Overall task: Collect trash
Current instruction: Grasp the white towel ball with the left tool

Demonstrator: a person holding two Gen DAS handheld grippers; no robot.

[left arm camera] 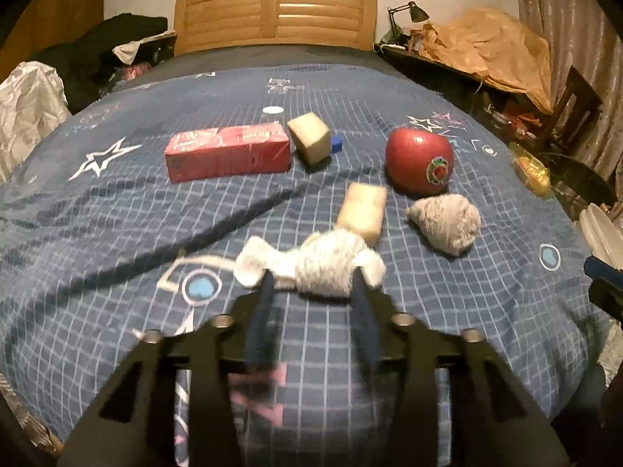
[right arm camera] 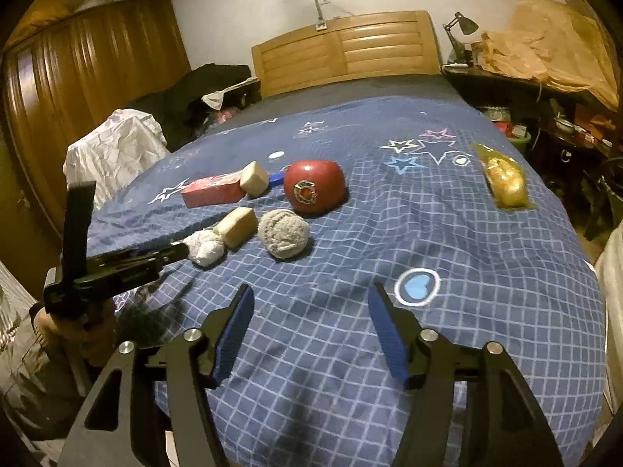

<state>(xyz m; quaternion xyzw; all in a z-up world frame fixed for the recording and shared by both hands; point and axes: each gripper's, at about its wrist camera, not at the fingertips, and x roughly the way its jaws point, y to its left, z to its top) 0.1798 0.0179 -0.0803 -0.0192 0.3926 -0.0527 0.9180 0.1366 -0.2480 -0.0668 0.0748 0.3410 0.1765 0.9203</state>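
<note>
A white crumpled tissue (left arm camera: 311,264) lies on the blue bedspread (left arm camera: 117,214). My left gripper (left arm camera: 313,288) has its fingertips at the tissue's near edge, one on each side, jaws apart; blur hides whether the pads press on it. The right wrist view shows the same tissue (right arm camera: 204,249) with the left gripper (right arm camera: 181,251) reaching in from the left. A grey crumpled ball (right arm camera: 284,233) sits just right of the tissue. My right gripper (right arm camera: 311,299) hovers open over bare bedspread nearer than the ball, with nothing between its fingers.
Behind the tissue lie a red apple (right arm camera: 314,186), a red carton (right arm camera: 212,190), two cream foam blocks (right arm camera: 235,225) (right arm camera: 254,178) and a white cap (right arm camera: 276,155). A yellow packet (right arm camera: 504,181) lies at the far right. A cluttered desk (right arm camera: 545,89) stands right of the bed.
</note>
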